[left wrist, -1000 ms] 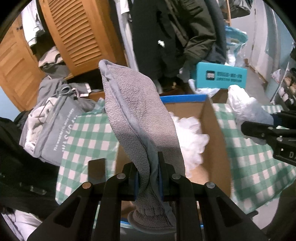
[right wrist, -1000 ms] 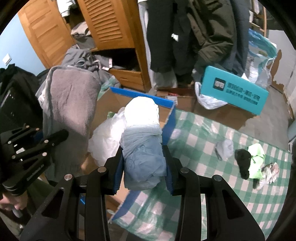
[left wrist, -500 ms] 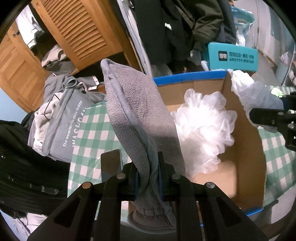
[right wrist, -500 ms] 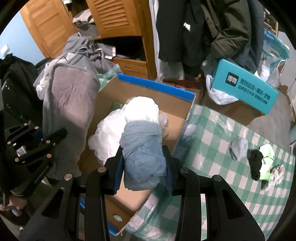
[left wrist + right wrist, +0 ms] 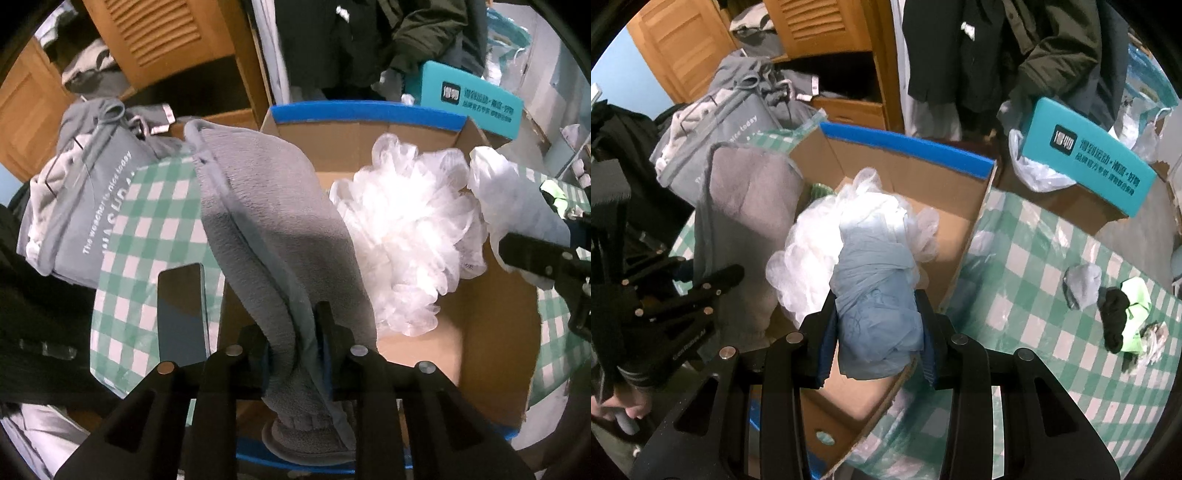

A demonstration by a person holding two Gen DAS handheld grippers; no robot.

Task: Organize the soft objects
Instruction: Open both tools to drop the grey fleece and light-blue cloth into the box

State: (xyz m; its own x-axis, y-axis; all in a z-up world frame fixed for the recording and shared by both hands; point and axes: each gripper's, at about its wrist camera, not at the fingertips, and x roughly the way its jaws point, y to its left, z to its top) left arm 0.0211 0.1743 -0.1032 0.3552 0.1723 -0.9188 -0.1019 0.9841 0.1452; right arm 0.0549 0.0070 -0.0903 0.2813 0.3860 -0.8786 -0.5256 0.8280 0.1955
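My left gripper (image 5: 295, 332) is shut on a folded grey towel (image 5: 273, 221) and holds it over the near left edge of an open cardboard box (image 5: 495, 347) with a blue rim. A white mesh pouf (image 5: 402, 236) lies inside the box. My right gripper (image 5: 877, 325) is shut on a rolled pale blue cloth (image 5: 875, 273) above the box's near right side (image 5: 964, 221). The grey towel also shows at the left in the right wrist view (image 5: 750, 221). The right gripper and its cloth show at the right edge of the left wrist view (image 5: 532, 251).
The box stands on a green checked tablecloth (image 5: 1034, 280). A grey tote bag (image 5: 88, 206) sits left of it, a dark phone (image 5: 181, 314) beside it. A teal box (image 5: 1089, 147) lies behind. A grey sock (image 5: 1082, 280) and black-and-green socks (image 5: 1123, 310) lie at right. A wooden wardrobe (image 5: 820, 29) stands behind.
Both grippers have moved closer over the box, still holding their cloths. The box and the white pouf now look larger and lower in both views.
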